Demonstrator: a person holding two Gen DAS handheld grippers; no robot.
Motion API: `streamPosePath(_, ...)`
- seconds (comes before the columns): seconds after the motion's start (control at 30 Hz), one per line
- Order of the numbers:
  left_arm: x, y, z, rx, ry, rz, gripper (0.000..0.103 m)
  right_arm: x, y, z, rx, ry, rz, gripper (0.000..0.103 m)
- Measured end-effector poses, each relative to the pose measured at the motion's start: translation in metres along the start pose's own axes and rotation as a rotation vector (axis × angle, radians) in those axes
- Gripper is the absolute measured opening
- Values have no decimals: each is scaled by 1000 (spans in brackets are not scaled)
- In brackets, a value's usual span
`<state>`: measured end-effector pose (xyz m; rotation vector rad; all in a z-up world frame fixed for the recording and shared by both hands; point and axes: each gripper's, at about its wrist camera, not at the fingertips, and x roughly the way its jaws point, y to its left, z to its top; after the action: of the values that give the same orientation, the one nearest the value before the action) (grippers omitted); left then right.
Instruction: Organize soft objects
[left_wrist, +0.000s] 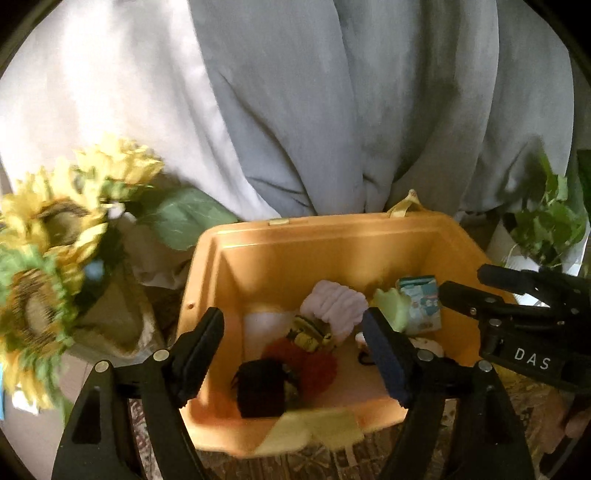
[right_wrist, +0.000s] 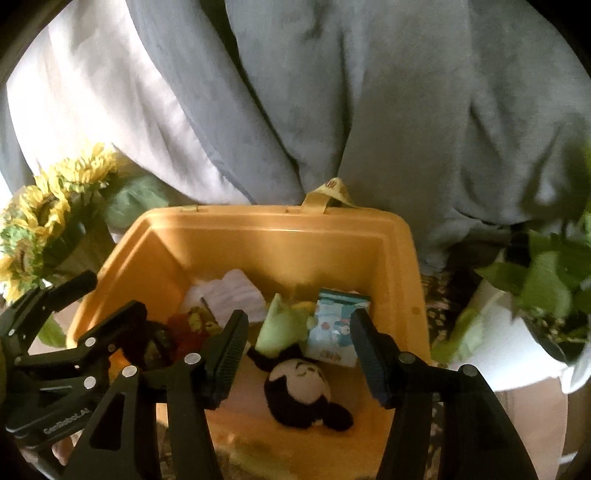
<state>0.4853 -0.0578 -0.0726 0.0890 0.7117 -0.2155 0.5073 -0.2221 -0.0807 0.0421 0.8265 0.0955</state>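
Note:
A yellow-orange bin (left_wrist: 332, 225) (right_wrist: 258, 218) holds soft things: a pale pink cloth (left_wrist: 332, 306) (right_wrist: 232, 291), a red plush (left_wrist: 314, 362), a black item (left_wrist: 258, 387), a green piece (left_wrist: 391, 306) (right_wrist: 280, 325), a blue printed packet (left_wrist: 421, 302) (right_wrist: 336, 328) and a black-and-white plush (right_wrist: 299, 391). My left gripper (left_wrist: 291, 321) hovers open over the bin's left half, nothing between its pads. My right gripper (right_wrist: 300, 319) is open above the black-and-white plush, which lies on the bin floor. Each gripper shows at the edge of the other's view.
Artificial sunflowers (left_wrist: 48, 240) (right_wrist: 37, 229) stand close to the bin's left side. A grey curtain (left_wrist: 332, 110) hangs right behind it. A leafy plant (right_wrist: 546, 288) in a white pot (right_wrist: 509, 350) stands on the right. A patterned rug lies under the bin.

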Motion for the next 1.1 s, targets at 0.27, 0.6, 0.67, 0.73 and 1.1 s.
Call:
streamPosePath(0.27,-64,5,-14,-43,-69,37,90,-63,18,-15,6,-115,-78,73)
streamPosePath(0.6,-149,13,-44,7,-199,38,103,-148,44,-60,48,-247,-139,82)
streamPosePath(0.67,-162,14,-50,14,-215,37,103,-159,50,-69,59,-263,-150,82)
streamPosePath(0.73,-173,16,-56,19,-228,41,103,-172,56,-79,69,-278,-167,82)
streamPosePath(1.1,-239,14,-96,54,-294,51,103,-232,77,-135,125,-339,-215,85)
